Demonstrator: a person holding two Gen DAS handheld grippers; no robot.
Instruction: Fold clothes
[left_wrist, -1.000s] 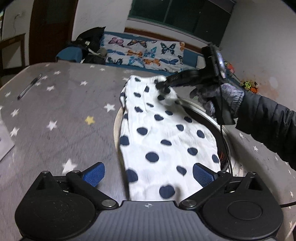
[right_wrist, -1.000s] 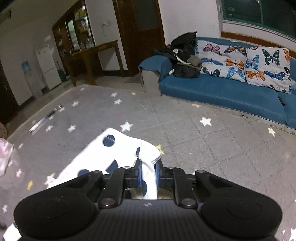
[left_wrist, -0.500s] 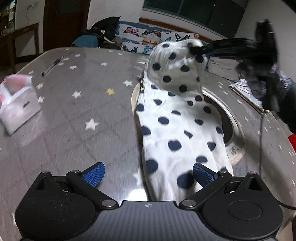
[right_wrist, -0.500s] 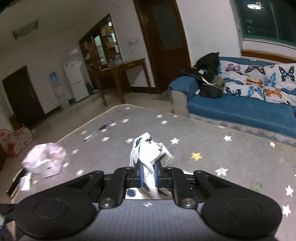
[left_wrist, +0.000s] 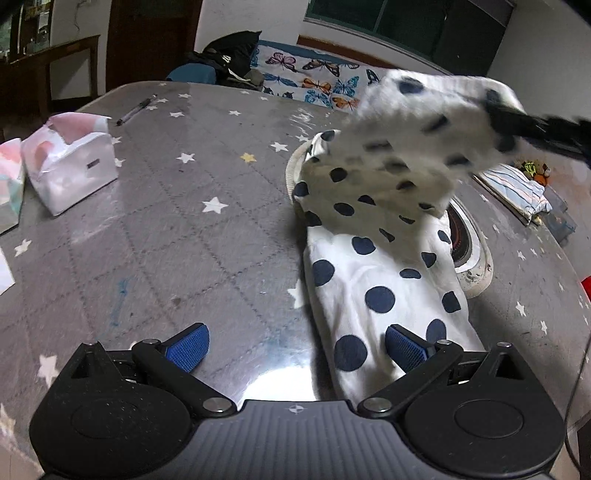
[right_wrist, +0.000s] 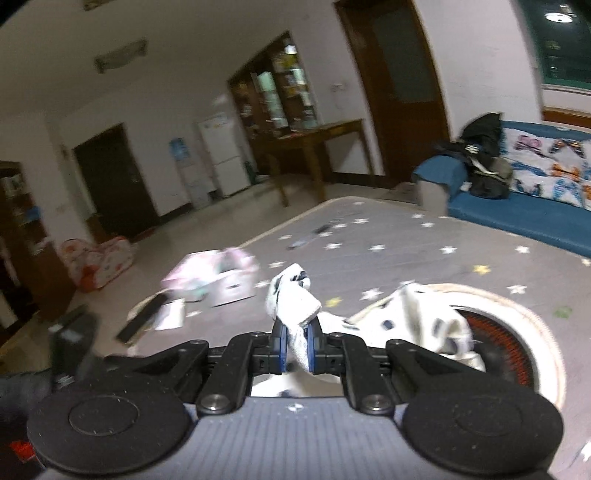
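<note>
While the right claw (right_wrist: 295, 347) pinches a bunched corner of the polka-dot garment (left_wrist: 380, 280) high above the desk (left_wrist: 177, 236), the left claw (left_wrist: 295, 341) rests spread wide at the near hem, gripping nothing. Risk: the hem, unpinned, may drag and skew the fold. The garment's lower half lies over the round burner (left_wrist: 469, 240).

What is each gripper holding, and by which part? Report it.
Right gripper: white navy-dotted cotton garment, pinched at a bunched edge. Left gripper: open, holding nothing.
</note>
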